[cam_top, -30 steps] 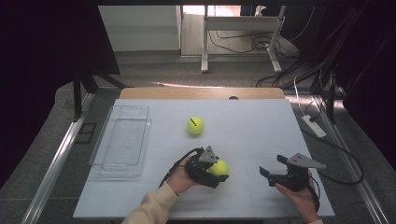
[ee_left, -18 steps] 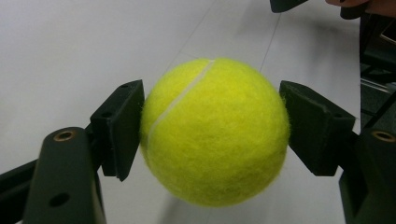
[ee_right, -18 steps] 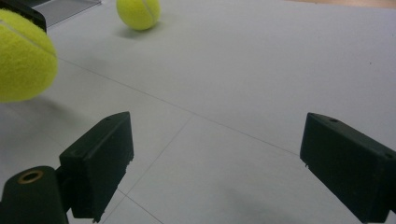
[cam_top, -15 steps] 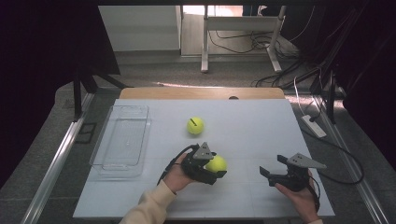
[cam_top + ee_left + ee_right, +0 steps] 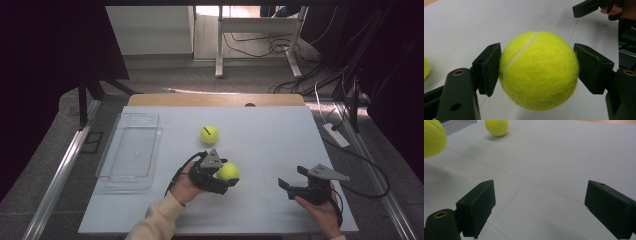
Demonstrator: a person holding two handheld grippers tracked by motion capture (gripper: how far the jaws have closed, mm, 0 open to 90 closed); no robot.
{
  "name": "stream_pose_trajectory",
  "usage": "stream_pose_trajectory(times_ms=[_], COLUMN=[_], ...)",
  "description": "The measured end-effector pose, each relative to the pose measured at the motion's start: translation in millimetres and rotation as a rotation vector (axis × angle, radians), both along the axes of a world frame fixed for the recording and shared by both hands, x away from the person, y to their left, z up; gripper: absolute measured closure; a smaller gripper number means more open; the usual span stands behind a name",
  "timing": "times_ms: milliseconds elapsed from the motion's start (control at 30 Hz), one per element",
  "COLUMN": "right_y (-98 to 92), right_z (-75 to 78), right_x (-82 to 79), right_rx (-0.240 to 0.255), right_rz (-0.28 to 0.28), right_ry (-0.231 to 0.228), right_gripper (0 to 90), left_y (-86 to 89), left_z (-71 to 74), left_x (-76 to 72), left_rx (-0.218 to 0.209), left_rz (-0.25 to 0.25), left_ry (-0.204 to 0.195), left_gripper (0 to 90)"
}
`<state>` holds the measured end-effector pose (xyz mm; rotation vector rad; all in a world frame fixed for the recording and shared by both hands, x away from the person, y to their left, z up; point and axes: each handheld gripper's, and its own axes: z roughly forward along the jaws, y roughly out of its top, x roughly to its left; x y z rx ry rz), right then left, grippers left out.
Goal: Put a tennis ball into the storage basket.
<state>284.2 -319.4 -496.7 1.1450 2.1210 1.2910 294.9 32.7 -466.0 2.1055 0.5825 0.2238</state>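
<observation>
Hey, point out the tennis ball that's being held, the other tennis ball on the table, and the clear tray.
Held tennis ball [image 5: 539, 71], left gripper view, middle of its felt.
Loose tennis ball [image 5: 209, 134], high view, its top.
Clear tray [image 5: 131, 151], high view, its bare floor.

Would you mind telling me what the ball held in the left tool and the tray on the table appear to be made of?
The held ball looks like a tennis ball: fuzzy yellow-green felt, matte, with stray fibres at its outline and a pale curved seam. The tray seems clear hard plastic, glossy: the table shows through its floor and its rim catches light.
</observation>
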Motion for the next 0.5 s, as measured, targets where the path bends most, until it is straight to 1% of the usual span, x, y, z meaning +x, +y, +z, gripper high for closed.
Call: stream_pose_trajectory(times_ms=[500], right_y=[-0.2], right_z=[-0.1], right_x=[0.0], right_rx=[-0.001], right_rz=[-0.004], right_ry=[0.002], right_gripper=[9.9], left_y=[17.9], left_z=[12.1], left_x=[0.9], left_rx=[-0.031], left_rz=[0.042], left_ry=[-0.033], left_gripper=[26.6])
